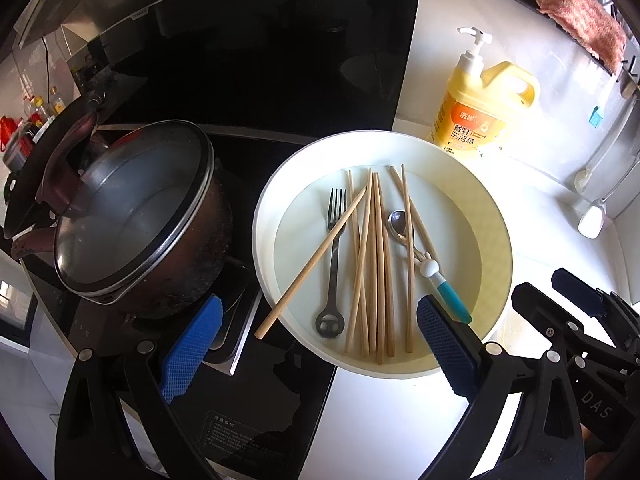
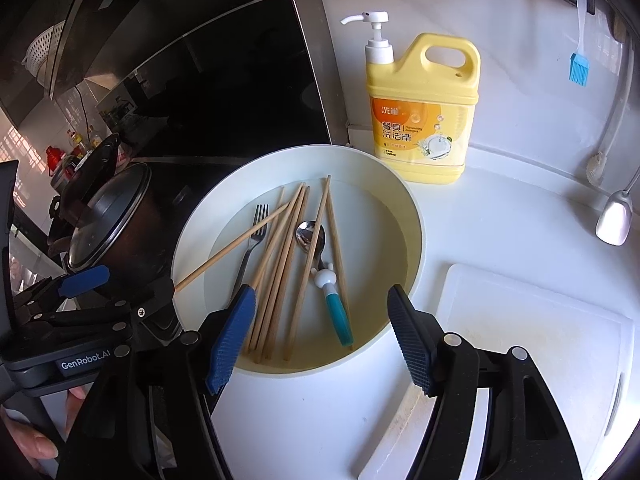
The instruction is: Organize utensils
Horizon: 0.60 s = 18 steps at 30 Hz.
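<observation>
A white round basin (image 1: 492, 248) (image 2: 400, 200) sits on the counter and holds several wooden chopsticks (image 1: 374, 264) (image 2: 280, 276), a dark metal fork (image 1: 334, 248) (image 2: 250, 240) and a spoon with a teal and white handle (image 1: 444, 288) (image 2: 336, 308). One chopstick (image 1: 308, 268) lies across the fork and sticks out over the basin's left rim. My left gripper (image 1: 316, 344) is open and empty at the basin's near rim. My right gripper (image 2: 320, 340) is open and empty over the basin's near edge, above the chopstick ends.
A dark pot with a glass lid (image 1: 136, 208) (image 2: 108, 220) stands on the black stove left of the basin. A yellow dish-soap bottle (image 1: 476, 108) (image 2: 424, 108) stands behind it. A white cutting board (image 2: 536, 344) lies at the right. A ladle (image 2: 616, 216) and blue brush (image 2: 578, 68) hang on the wall.
</observation>
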Available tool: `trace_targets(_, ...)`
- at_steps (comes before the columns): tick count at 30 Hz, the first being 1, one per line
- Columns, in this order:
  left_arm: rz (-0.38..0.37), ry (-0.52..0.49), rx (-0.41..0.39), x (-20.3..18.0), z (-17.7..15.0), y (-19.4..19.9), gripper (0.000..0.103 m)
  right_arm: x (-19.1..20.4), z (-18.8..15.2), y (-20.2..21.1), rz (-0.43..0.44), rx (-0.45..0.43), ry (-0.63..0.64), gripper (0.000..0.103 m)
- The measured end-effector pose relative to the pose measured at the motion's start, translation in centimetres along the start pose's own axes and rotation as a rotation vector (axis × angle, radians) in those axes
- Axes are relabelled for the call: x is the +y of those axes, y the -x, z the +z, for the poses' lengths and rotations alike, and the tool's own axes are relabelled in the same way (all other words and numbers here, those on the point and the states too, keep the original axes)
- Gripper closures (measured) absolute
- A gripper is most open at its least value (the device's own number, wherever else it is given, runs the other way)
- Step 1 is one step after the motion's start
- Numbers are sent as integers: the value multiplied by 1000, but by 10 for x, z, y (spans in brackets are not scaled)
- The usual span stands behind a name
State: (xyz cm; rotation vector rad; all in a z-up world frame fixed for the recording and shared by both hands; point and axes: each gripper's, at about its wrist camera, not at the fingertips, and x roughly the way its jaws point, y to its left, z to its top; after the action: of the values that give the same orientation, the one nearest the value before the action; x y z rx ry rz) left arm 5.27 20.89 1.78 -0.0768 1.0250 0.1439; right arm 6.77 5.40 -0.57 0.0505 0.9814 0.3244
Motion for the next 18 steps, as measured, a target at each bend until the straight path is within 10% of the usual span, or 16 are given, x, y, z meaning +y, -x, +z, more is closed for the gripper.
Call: trace_targets(18, 33, 21, 15, 7, -2, 2, 6, 2, -5, 4, -1, 1, -7, 36)
